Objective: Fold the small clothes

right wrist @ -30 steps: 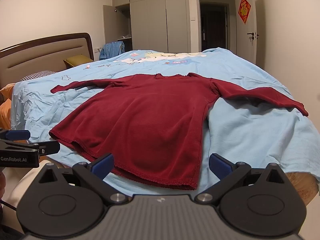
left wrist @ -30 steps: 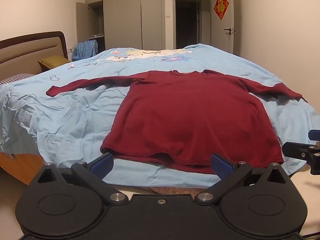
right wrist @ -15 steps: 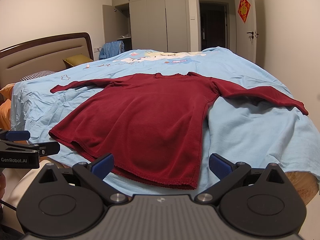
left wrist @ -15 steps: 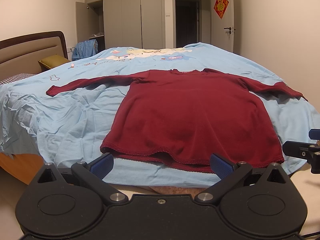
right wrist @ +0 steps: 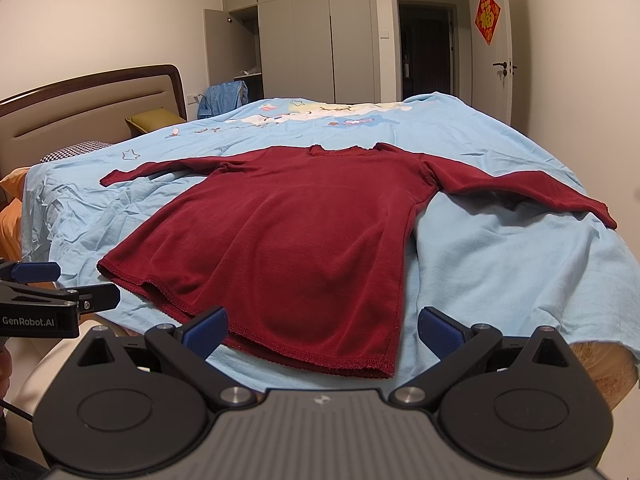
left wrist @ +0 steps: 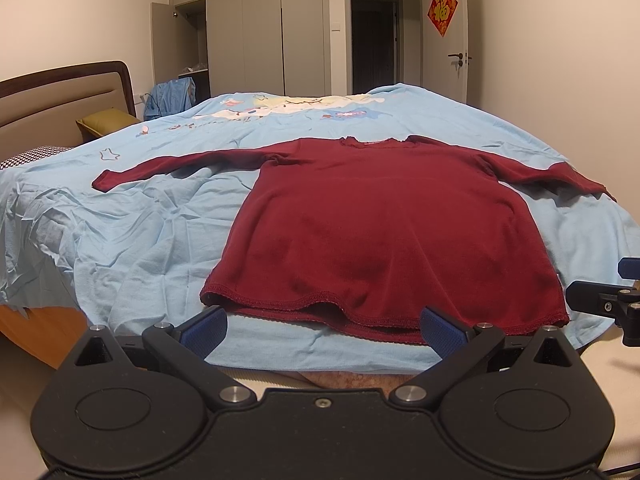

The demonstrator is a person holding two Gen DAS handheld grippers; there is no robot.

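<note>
A dark red long-sleeved shirt lies flat on the light blue bedsheet, both sleeves spread out, hem toward me. My left gripper hovers open just short of the hem, holding nothing. My right gripper is open too, in front of the hem's right corner, with nothing between its fingers. Each gripper shows at the edge of the other's view: the right gripper at the right, the left gripper at the left.
A brown headboard and pillows stand at the left. Wardrobes, a dark doorway and a door with a red decoration are behind the bed. The bed's edge is right below the hem.
Both grippers have shifted very slightly; the shirt sits a touch higher in the left wrist view. Nothing was taken hold of or let go.
</note>
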